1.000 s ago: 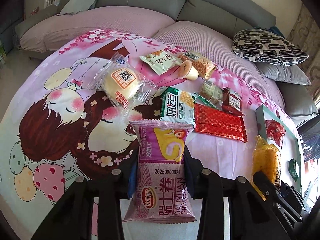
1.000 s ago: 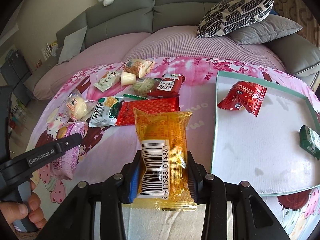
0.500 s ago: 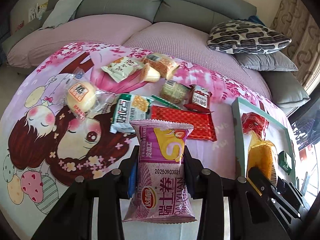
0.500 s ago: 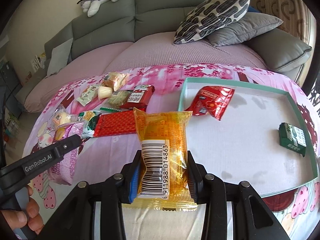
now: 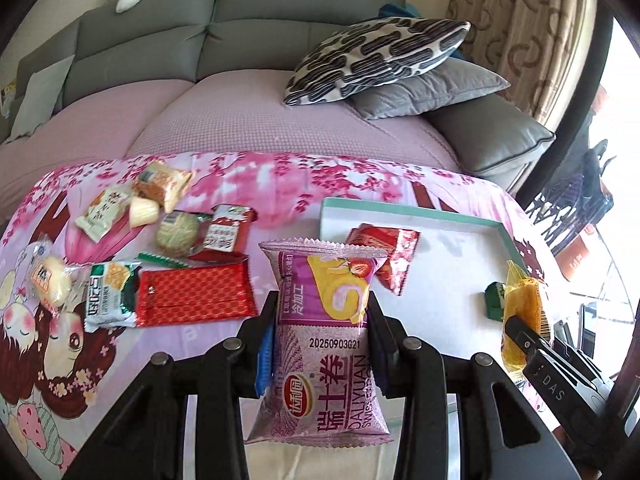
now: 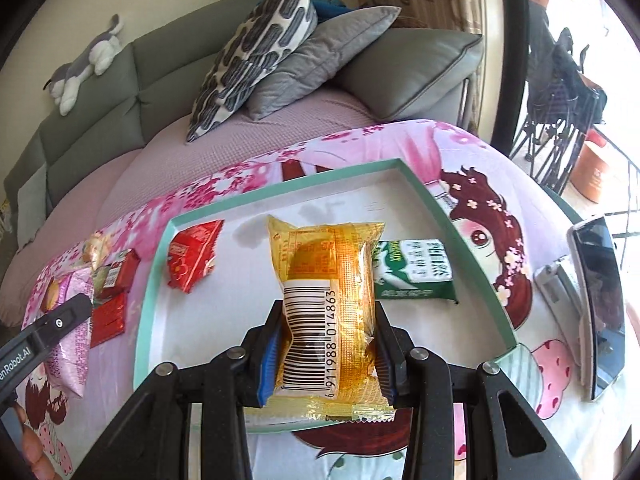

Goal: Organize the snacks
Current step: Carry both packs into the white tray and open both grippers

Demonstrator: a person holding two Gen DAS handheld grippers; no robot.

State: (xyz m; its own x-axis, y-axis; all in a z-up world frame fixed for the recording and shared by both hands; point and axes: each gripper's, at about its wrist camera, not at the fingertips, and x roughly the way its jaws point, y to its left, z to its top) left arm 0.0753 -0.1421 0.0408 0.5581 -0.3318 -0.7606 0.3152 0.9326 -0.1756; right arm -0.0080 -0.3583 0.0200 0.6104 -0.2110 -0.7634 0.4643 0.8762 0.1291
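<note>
Low centre of the left wrist view, left gripper [image 5: 322,328] is clamped on a purple Swiss-roll pack [image 5: 324,344], held upright btwn the blue pads. Low centre of the right wrist view, right gripper [image 6: 328,344] is clamped on an orange cake pack [image 6: 328,304], barcode facing the cam, held above the teal-rimmed tray [image 6: 154,280]. Inside the tray: red snack pack [image 6: 192,258] at its upper left and green snack pack [image 6: 416,274] at the right, partly behind the orange one. Left side of the left wrist view, more snacks lie loose on the pink cartoon blanket [image 5: 280,188], incl. a flat red wafer pack [image 5: 194,294] w/ a green-white cracker pack [image 5: 108,294] just beside it. Grey sofa [image 5: 240,36] fills the top.
</note>
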